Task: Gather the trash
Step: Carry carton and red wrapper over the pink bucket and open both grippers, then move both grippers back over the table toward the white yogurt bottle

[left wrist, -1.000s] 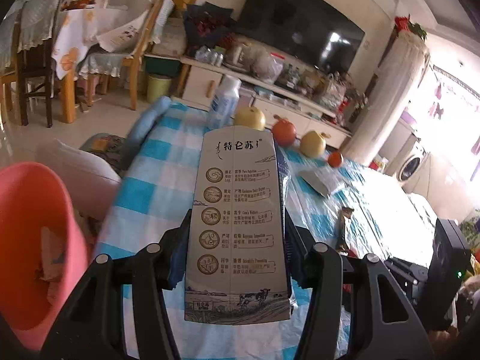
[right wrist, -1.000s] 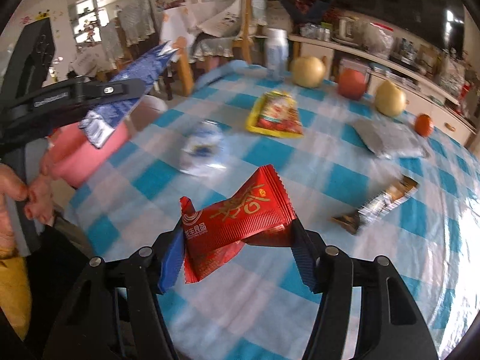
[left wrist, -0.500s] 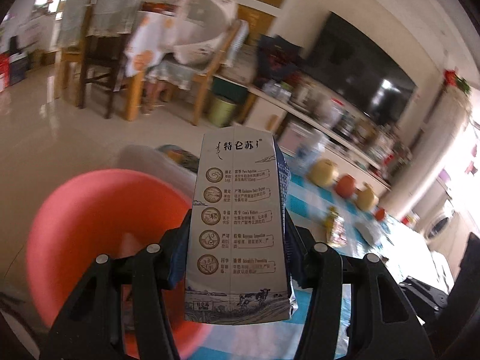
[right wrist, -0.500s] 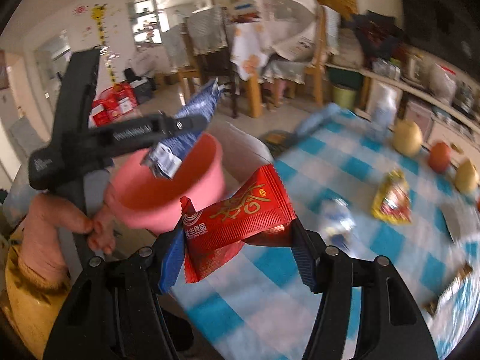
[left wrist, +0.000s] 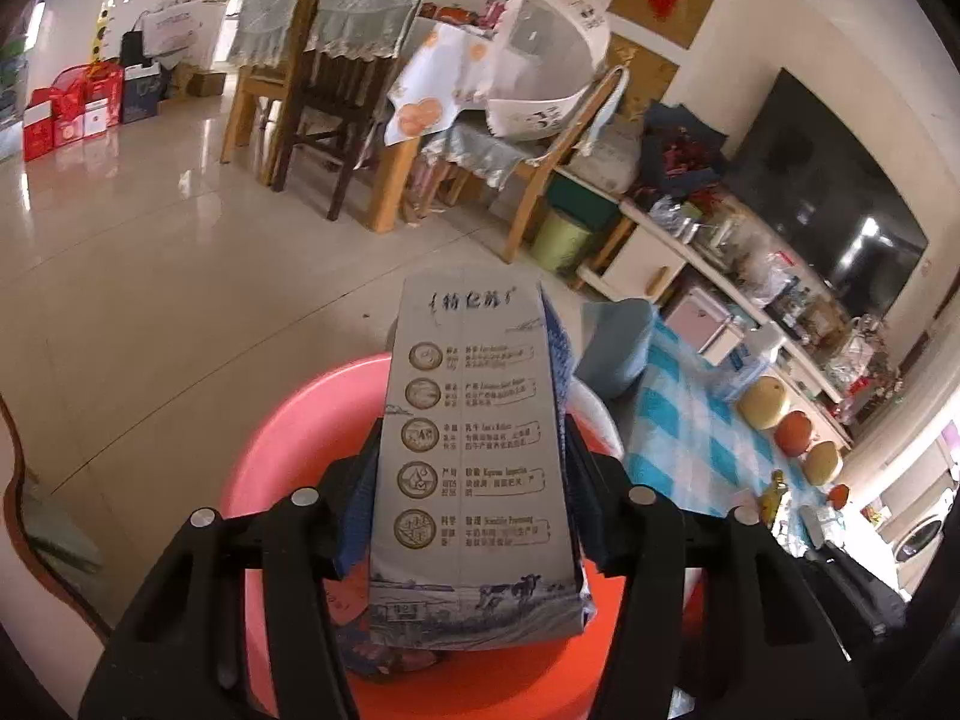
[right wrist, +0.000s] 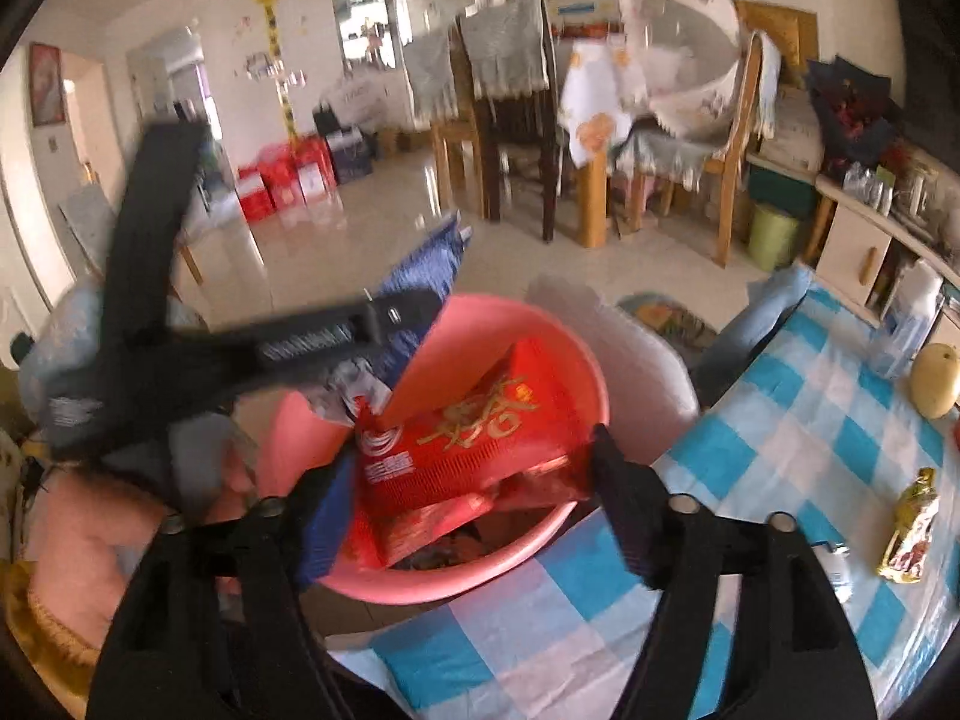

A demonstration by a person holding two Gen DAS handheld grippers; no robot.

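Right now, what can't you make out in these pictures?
- Left view: the bottom of the pink basin, hidden by the milk carton.
- Right view: the left gripper is motion-blurred; its grip is unreadable.
- Right view: what lies under the red wrapper in the basin.

The basin [right wrist: 576,372] sits just past the edge of the table [right wrist: 780,420], and both grippers are over it. The carton [left wrist: 474,450] is between the fingers of the left gripper [left wrist: 474,516], above the basin. The wrapper [right wrist: 468,444] is between the fingers of the right gripper [right wrist: 474,498], and the fruit [left wrist: 792,432] lies far back on the table.
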